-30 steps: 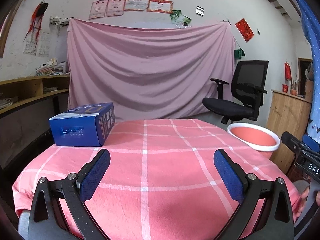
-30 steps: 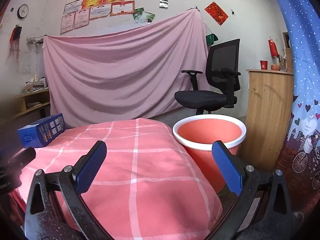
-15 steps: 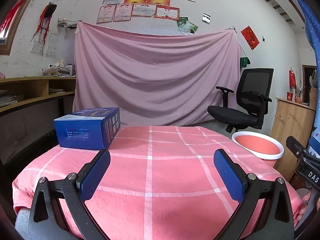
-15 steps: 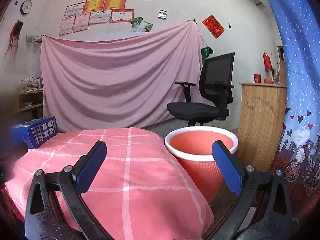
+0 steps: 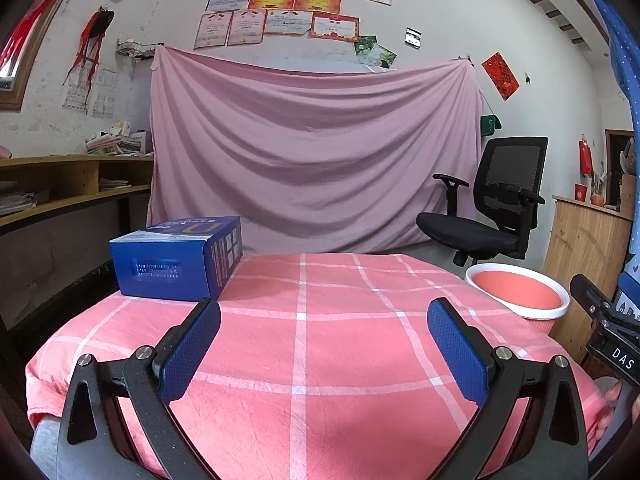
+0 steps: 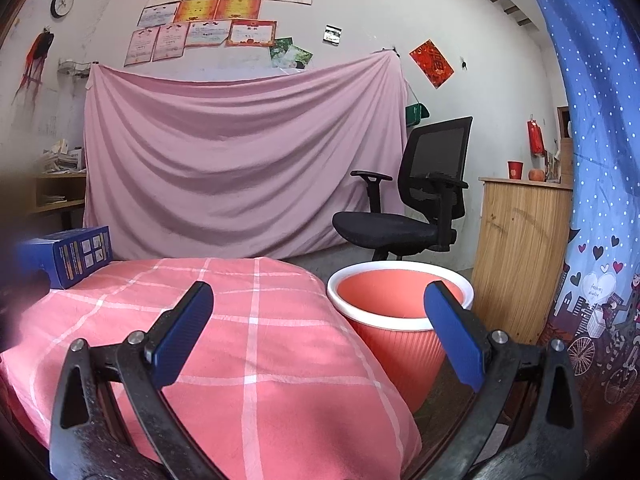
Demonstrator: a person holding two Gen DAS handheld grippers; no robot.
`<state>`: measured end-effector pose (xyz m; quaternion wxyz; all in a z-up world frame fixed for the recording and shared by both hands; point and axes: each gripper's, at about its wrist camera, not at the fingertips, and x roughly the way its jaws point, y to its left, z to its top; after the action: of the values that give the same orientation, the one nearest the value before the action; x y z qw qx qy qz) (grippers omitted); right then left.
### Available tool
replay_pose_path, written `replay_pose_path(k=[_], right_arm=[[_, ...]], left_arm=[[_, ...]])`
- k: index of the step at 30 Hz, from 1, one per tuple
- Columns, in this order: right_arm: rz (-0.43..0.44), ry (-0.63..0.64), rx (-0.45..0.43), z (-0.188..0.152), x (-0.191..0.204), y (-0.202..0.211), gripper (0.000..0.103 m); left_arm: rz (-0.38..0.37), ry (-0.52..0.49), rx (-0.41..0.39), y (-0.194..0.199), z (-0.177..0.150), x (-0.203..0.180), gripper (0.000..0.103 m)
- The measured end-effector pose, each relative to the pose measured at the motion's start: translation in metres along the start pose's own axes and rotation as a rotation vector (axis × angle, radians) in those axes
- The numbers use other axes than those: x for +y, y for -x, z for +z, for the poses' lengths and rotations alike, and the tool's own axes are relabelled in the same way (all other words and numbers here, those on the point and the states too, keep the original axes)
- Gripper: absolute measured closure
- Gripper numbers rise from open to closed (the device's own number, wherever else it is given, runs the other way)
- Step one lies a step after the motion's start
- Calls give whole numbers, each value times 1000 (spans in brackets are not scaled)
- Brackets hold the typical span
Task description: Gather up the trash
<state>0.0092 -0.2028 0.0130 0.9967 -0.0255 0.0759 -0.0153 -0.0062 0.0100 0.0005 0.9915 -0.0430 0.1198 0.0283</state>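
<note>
Blue box (image 5: 176, 258) at frame's left-centre on checked desk (image 5: 320, 340), ungrasped. Both fingers spread, empty. Approach step; next: reach left gripper (image 5: 320, 344) forward-left, straddle box, carry toward bin (image 6: 396, 312).

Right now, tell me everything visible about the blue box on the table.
The blue box is a closed rectangular carton, cardboard by its look, with pale print on its top and small pictures on one end. It lies flat at the far left edge of the pink checked tablecloth, touching only the cloth, and neither gripper reaches it.
</note>
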Motion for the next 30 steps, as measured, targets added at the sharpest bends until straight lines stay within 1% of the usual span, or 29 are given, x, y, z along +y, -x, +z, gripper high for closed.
replay_pose_path(k=[30], right_arm=[[17, -9, 13, -1, -1, -2, 0]], left_arm=[[8, -5, 11, -2, -4, -1, 2]])
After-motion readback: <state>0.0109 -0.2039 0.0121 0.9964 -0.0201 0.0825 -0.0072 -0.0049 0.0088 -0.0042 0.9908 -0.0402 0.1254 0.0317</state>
